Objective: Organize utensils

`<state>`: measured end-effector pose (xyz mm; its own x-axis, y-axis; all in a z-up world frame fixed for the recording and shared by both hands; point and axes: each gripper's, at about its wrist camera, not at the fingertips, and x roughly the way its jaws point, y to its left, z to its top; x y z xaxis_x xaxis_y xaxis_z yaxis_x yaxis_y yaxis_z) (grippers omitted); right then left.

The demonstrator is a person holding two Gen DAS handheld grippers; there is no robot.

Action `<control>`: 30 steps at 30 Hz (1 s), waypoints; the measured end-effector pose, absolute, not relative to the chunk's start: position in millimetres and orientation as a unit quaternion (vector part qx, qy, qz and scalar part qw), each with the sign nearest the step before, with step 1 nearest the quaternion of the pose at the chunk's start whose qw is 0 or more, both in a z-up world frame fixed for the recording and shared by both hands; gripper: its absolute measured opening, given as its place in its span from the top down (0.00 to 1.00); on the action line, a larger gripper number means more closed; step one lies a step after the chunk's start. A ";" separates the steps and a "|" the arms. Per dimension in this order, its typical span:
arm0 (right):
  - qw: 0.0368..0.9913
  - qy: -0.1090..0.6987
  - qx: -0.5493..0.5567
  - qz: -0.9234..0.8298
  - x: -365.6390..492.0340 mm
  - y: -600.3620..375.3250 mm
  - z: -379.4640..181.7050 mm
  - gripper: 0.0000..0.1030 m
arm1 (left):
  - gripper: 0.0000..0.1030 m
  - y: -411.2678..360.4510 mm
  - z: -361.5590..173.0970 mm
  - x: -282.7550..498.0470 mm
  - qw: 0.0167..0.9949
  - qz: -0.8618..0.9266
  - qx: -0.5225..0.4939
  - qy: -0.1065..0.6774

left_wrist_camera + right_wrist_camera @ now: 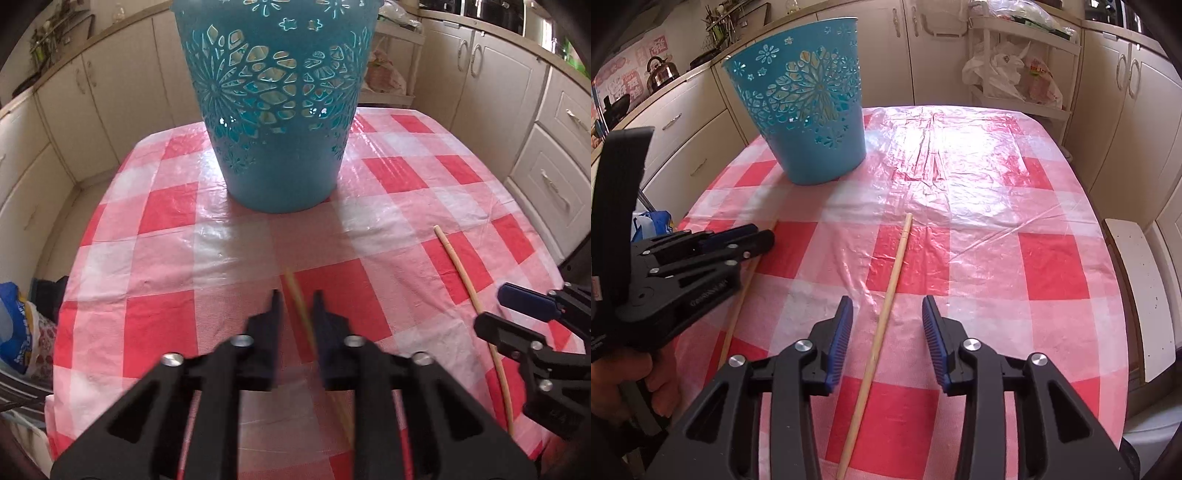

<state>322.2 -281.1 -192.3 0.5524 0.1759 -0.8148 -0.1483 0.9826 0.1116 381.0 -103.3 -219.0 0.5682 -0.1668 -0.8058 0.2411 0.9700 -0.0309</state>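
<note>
A blue perforated plastic basket (280, 107) stands upright at the far middle of the checked table; it also shows in the right wrist view (809, 107). My left gripper (297, 299) has its jaws narrowly apart around a blurred wooden chopstick (299, 299); whether they clamp it is unclear. From the right wrist view that gripper (761, 234) sits over the same stick (738, 306). My right gripper (886, 306) is open, its blue pads either side of a second chopstick (886, 314) lying on the cloth. That stick (469, 284) and the right gripper (491, 306) show at the right of the left view.
The table has a red-and-white checked plastic cloth (979, 229). Cream kitchen cabinets (524, 85) surround it. A white rack with plastic bags (1019, 74) stands behind the table. A white bench (1141, 295) is to the right. A blue bag (14, 332) lies at the left.
</note>
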 end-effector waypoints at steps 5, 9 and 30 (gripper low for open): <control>0.883 0.462 -0.027 0.073 334.6 -268.2 -199.1 0.61 | 0.95 -83.0 -217.6 380.5 0.874 -0.147 0.009 0.463; 0.878 0.466 -0.041 0.100 335.4 -260.9 -198.4 0.93 | 0.86 -76.0 -216.6 380.1 0.862 -0.160 0.007 0.481; 0.856 0.497 -0.042 0.135 326.2 -258.3 -195.0 0.91 | 0.96 -75.5 -203.4 362.2 0.855 -0.211 0.042 0.472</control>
<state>326.2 -258.3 -195.0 0.4692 0.1889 -0.8626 -0.2728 0.9601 0.0619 362.2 -75.5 -203.4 0.4664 -0.3213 -0.8242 0.4002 0.9075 -0.1273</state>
